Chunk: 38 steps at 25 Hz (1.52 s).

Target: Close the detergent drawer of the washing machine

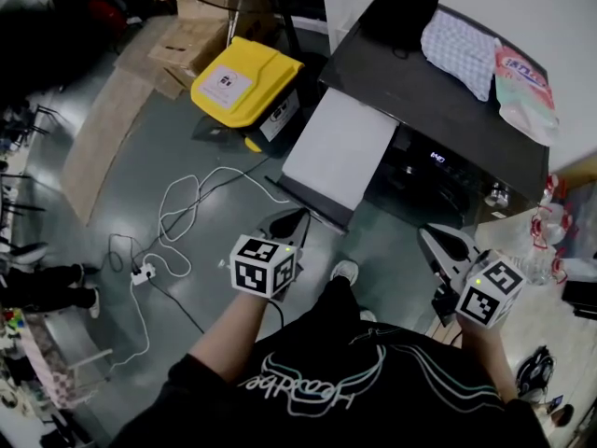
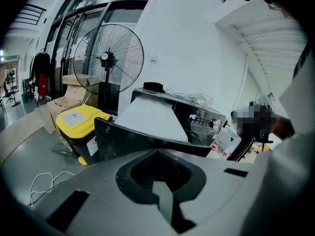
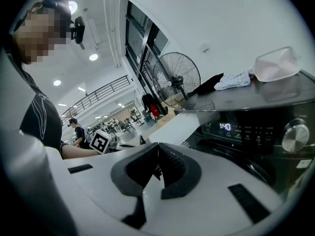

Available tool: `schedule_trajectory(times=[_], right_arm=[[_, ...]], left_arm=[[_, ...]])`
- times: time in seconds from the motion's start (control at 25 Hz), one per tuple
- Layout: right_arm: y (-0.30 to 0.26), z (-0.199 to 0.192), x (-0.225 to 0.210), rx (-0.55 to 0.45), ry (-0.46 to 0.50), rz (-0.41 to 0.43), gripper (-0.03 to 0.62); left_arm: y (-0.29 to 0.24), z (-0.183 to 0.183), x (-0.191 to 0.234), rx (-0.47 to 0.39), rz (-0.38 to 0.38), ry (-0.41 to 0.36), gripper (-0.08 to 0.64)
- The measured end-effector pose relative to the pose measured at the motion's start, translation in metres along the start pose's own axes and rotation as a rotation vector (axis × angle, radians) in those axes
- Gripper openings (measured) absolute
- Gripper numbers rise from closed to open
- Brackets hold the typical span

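Over the floor, washing machine display reads 1:40.

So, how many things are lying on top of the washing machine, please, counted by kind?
On top of the washing machine:
Black folded item: 1
Checked cloth: 1
Pink printed plastic pouch: 1
Total: 3
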State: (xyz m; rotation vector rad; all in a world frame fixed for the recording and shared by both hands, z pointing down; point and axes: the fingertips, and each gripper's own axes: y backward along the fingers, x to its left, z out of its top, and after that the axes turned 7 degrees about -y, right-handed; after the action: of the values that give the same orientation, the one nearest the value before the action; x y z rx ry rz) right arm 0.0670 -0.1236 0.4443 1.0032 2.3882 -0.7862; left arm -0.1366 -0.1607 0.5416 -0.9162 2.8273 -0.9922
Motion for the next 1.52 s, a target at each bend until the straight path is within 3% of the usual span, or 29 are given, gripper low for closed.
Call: schedule_trajectory(times=[0.32, 0.76, 1.52], right_arm=[[-0.004, 0.003, -0.003, -0.004, -0.007, -0.005, 0.028], [-0.007, 0.014, -0.006, -0.022, -0.009, -0.017, 0.028], [-0.005, 0.038, -0.032, -0.078, -0.039, -0.065, 0.028]], left_arm=[[-0.006, 0.009, 0.009, -0.002, 0.014, 0.006, 0.023], [-0.022, 0.028, 0.005, -0.002, -0.023, -0.065, 0.023], [-0.056, 0.058, 0.01, 0.01, -0.063, -0.073, 0.023]])
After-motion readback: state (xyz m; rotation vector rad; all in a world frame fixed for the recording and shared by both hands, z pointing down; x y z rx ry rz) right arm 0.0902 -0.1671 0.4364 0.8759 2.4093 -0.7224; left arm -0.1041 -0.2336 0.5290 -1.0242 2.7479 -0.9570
